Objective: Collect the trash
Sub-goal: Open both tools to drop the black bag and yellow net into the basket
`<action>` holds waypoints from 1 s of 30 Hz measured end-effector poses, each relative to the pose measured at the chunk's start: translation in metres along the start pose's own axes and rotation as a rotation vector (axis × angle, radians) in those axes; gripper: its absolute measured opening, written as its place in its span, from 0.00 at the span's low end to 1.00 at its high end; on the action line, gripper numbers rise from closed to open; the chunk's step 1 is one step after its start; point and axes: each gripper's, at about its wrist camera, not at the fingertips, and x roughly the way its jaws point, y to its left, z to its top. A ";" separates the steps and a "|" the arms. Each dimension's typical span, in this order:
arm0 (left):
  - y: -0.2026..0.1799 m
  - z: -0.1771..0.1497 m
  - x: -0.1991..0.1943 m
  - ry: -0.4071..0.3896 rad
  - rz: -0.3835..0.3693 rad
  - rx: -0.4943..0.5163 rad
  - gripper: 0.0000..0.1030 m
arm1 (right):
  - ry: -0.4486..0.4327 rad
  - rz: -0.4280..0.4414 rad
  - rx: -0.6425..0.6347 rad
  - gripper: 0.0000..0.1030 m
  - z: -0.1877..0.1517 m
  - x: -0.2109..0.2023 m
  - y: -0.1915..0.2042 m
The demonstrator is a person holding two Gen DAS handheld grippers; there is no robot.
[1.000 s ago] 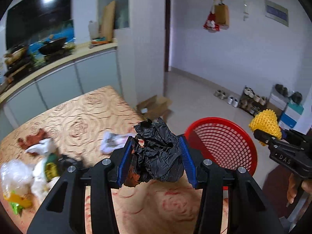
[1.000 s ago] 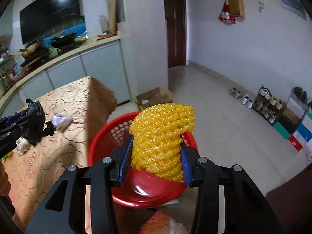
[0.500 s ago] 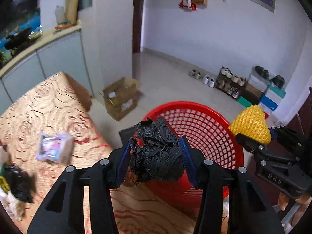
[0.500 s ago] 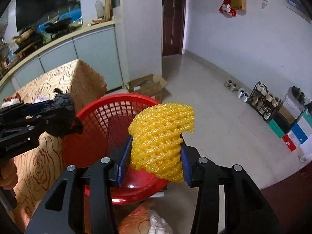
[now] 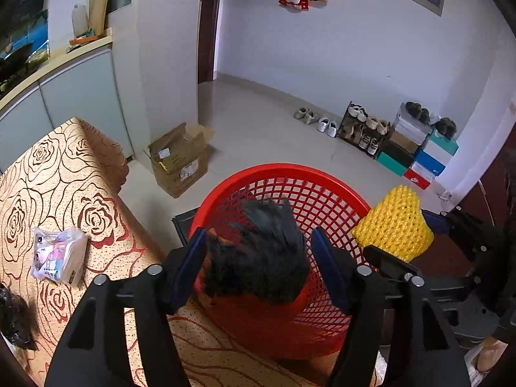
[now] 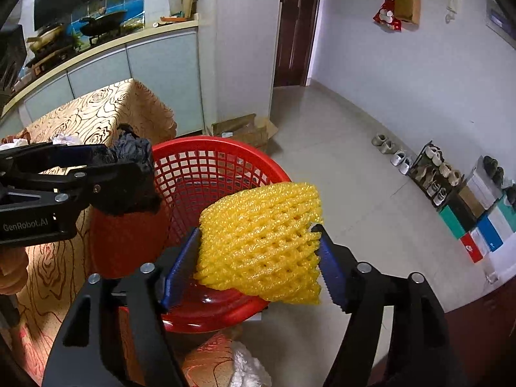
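Both grippers have come over the red basket [image 5: 290,187] since a second ago, and their jaws have just been opening. Nearest, the left gripper [image 5: 258,258] stands wide; the crumpled black plastic bag [image 5: 261,251] is between the blue pads, but a gap shows on each side, so the pads no longer press on it. It looks blurred, and I judge it is dropping free toward the basket below. The right gripper [image 6: 258,258] is also spread, with the yellow foam net [image 6: 261,242] between its pads. The net has swelled out to fill the space and seems to touch both pads lightly; whether it is truly held I cannot tell.

Both pieces are very light and soft. The bag is thin and slippery and springs back after squeezing, so it is best pinched across its middle bulk. The net is elastic and rough, it can cling to the toothed pads, so a small shake may be needed.

Farther left, on the table with the rose-pattern cloth [image 5: 64,174], a small clear packet [image 5: 58,258] waits, and more dark rubbish [image 5: 13,319] lies at the near left edge. Beyond, a cardboard box [image 5: 179,158] stands on the floor.
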 end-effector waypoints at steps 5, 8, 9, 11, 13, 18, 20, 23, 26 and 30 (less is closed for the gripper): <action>0.000 0.002 -0.003 -0.008 -0.001 -0.004 0.71 | 0.006 0.016 0.006 0.68 0.000 -0.001 -0.002; 0.003 0.003 -0.008 -0.021 0.010 -0.008 0.73 | -0.011 0.025 0.023 0.81 0.001 -0.005 -0.003; 0.004 0.004 -0.011 -0.029 0.017 -0.011 0.74 | -0.017 0.027 0.025 0.81 0.001 -0.007 -0.003; 0.008 0.004 -0.017 -0.041 0.030 -0.017 0.75 | -0.023 0.024 0.022 0.81 0.002 -0.008 -0.001; 0.011 0.005 -0.024 -0.057 0.051 -0.021 0.76 | -0.030 0.020 0.024 0.81 0.003 -0.010 0.000; 0.016 0.001 -0.040 -0.091 0.104 -0.028 0.78 | -0.056 0.017 0.045 0.81 0.004 -0.018 0.001; 0.017 -0.002 -0.045 -0.101 0.118 -0.029 0.79 | -0.066 0.015 0.051 0.81 0.003 -0.021 0.002; 0.016 -0.007 -0.054 -0.119 0.143 -0.022 0.80 | -0.082 0.014 0.061 0.81 0.003 -0.026 0.004; 0.013 -0.011 -0.064 -0.140 0.165 -0.008 0.82 | -0.100 0.014 0.073 0.81 0.003 -0.032 0.005; 0.011 -0.015 -0.079 -0.169 0.183 -0.002 0.84 | -0.119 0.013 0.083 0.81 0.005 -0.040 0.007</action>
